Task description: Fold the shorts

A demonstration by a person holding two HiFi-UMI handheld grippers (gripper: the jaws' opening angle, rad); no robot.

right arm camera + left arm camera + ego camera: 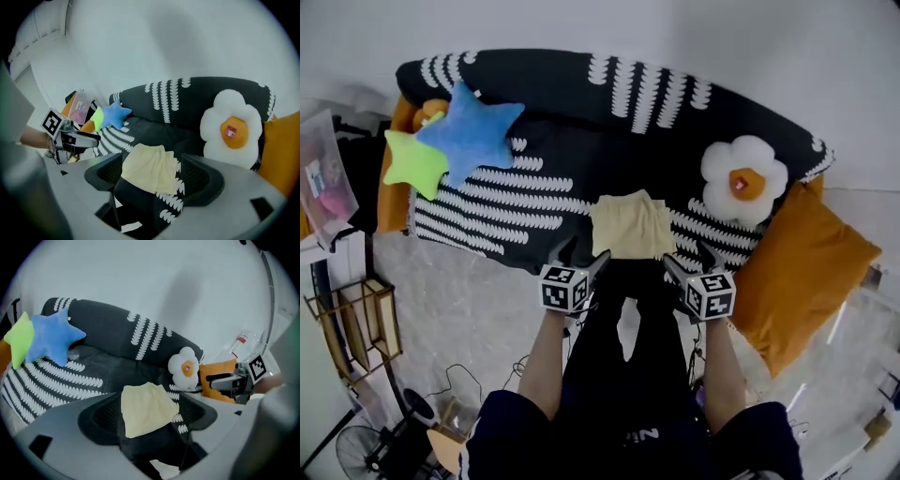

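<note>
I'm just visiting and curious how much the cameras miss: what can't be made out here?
Every view: lower layers of the shorts, covered by the top fold.
Right gripper view: print on the flower cushion tag, too small.
Left gripper view: label of the bottle, small and blurred.

Shorts (630, 225): pale yellow, plain soft fabric, seen folded into a compact, roughly square bundle. Stacked layers are visible along the right side, and the surface is lightly rumpled. They are laid flat on the seat of the sofa (572, 155), close to its front edge, slightly right of the middle.
</note>
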